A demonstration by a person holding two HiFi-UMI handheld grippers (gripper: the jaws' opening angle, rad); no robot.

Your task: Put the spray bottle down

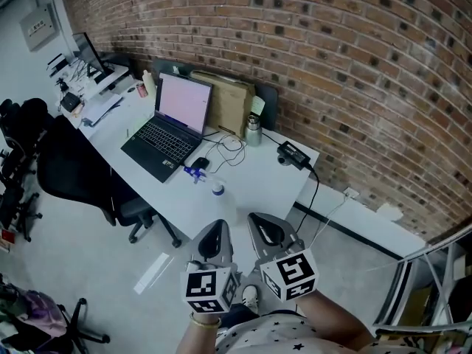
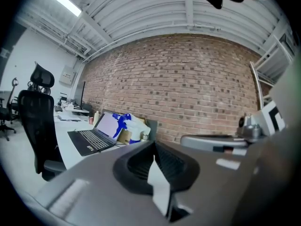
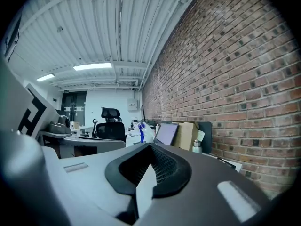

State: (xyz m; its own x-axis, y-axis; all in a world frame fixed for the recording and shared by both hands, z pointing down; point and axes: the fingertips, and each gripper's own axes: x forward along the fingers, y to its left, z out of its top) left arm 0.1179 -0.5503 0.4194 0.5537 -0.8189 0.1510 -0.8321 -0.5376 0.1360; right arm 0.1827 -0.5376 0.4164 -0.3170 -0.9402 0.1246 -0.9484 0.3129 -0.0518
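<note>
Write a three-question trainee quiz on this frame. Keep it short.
1. True or false: the left gripper holds the spray bottle.
2. The laptop is: A) closed, B) open, C) on the floor.
3. What is between the right gripper's fingers?
Key: 1 false, the bottle is on the desk and that gripper is shut and empty; 2 B; 3 nothing, they are shut.
</note>
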